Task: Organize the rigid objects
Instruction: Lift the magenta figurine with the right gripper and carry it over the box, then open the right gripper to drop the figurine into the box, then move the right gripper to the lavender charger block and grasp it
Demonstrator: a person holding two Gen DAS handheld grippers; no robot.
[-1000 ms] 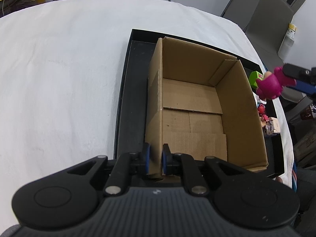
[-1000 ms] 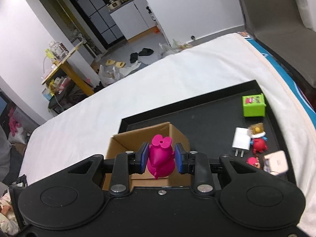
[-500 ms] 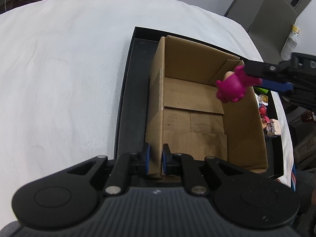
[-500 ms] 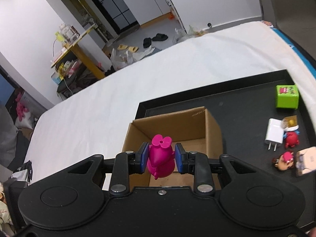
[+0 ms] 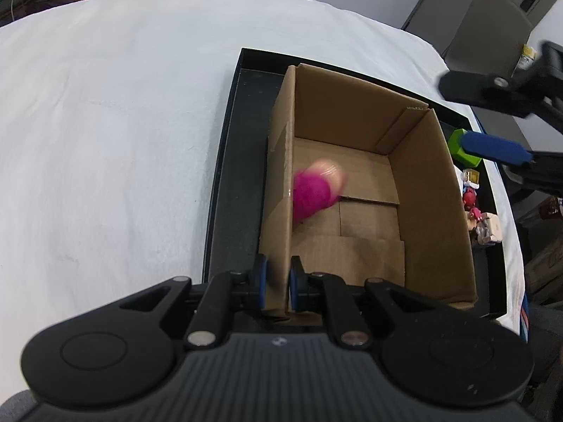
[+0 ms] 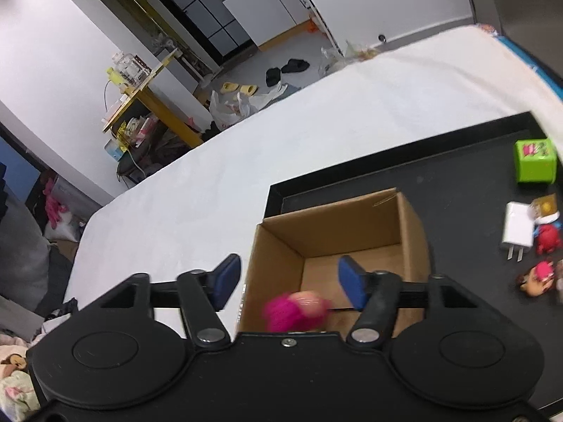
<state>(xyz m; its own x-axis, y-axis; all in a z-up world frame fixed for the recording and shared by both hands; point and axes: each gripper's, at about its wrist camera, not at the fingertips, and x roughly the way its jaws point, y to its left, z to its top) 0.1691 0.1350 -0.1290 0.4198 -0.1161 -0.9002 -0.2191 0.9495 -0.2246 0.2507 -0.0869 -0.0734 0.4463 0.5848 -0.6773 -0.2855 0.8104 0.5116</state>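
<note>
An open cardboard box [image 5: 422,176] [image 6: 411,225] stands on a black tray [image 5: 239,140] [image 6: 440,176]. My left gripper [image 5: 278,281] is shut on the box's near left wall. A magenta toy figure [image 5: 313,190] [image 6: 295,311], blurred, is inside the box against its left wall, free of any gripper. My right gripper [image 6: 288,281] is open and empty above the box; it also shows at the right edge of the left wrist view [image 5: 492,116].
On the tray right of the box lie a green cube [image 6: 535,160] [image 5: 461,144], a white charger plug [image 6: 517,228], and small red and pink figures [image 6: 547,239] [image 5: 473,207]. The tray sits on a white cloth [image 5: 105,140]. A grey chair [image 5: 485,28] stands beyond.
My right gripper has opened and let go of the magenta figure, which has dropped into the box. The left gripper still holds the box wall.
</note>
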